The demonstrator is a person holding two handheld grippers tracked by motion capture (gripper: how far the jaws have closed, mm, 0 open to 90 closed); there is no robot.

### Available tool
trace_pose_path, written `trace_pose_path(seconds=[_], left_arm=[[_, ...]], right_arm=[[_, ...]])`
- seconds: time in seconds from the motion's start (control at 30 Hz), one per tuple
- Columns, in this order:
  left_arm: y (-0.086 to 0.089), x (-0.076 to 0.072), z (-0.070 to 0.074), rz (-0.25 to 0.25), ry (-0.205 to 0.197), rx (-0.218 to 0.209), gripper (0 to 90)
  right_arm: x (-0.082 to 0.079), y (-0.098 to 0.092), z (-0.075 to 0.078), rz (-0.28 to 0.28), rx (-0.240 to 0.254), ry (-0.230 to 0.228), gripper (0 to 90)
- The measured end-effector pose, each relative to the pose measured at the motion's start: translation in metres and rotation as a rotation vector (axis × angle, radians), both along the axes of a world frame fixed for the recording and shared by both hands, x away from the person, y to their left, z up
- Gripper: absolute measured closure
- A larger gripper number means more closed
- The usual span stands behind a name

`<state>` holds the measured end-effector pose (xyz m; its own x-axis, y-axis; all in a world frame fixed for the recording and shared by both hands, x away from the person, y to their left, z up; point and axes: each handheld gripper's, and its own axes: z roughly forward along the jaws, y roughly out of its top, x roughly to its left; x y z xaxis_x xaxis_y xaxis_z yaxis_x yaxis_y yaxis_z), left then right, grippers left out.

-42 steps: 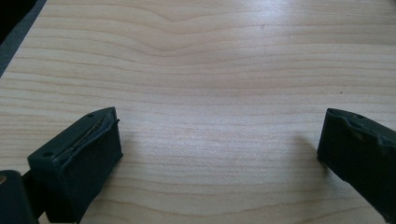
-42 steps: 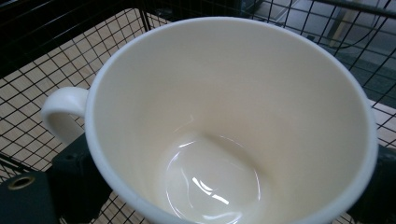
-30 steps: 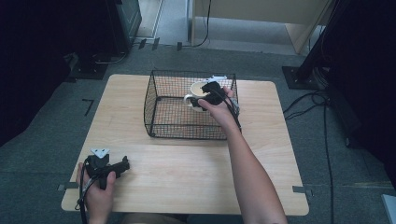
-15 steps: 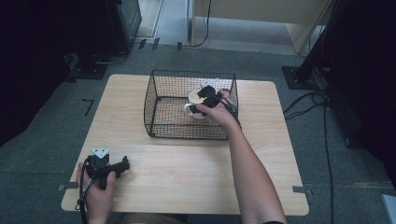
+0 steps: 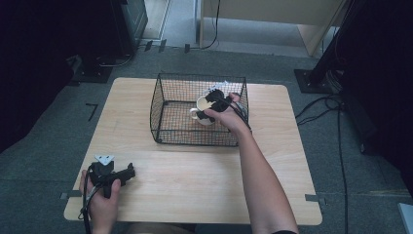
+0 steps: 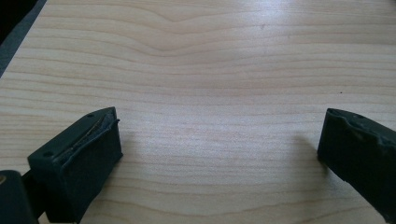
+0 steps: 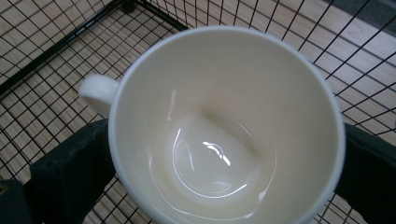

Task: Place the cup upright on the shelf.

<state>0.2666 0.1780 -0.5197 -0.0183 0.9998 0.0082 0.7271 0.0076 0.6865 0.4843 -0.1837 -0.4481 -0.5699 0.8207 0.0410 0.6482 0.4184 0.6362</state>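
White ceramic mug (image 7: 224,126), glossy, empty, mouth open toward the right gripper view, loop handle (image 7: 96,93) at upper left, clamped at its outer walls between two black jaws, inside black wire basket (image 5: 168,109), basket on wooden table (image 5: 204,175)

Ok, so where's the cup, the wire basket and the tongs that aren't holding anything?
cup (image 7: 224,126): right gripper view, on its glossy inside wall.
wire basket (image 5: 168,114): high view, on its left mesh wall.
left tongs (image 5: 130,171): high view, at the jaw tips, above the table's near-left part.
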Motion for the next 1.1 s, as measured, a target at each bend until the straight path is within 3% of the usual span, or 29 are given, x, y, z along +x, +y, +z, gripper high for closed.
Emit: trace_pose_path(seconds=[0.27,0.43,0.57,0.93,1.1], left_arm=[[0.0,0.0,0.0,0.001,-0.001,-0.001,0.0],[0.0,0.0,0.0,0.0,0.001,0.0,0.0],[0.0,0.0,0.0,0.001,0.0,0.0,0.0],[0.0,0.0,0.0,-0.002,0.0,0.001,0.0],[0.0,0.0,0.0,-0.002,0.0,0.001,0.0]], right_arm=[[-0.003,-0.005,0.012,-0.02,0.019,-0.057,0.7],[-0.009,-0.01,0.032,-0.04,0.059,-0.127,0.3],[-0.015,-0.014,0.044,-0.05,0.073,-0.155,0.3],[-0.04,-0.017,0.063,-0.064,0.055,-0.193,0.3],[-0.054,-0.022,0.067,-0.076,0.075,-0.206,0.4]])
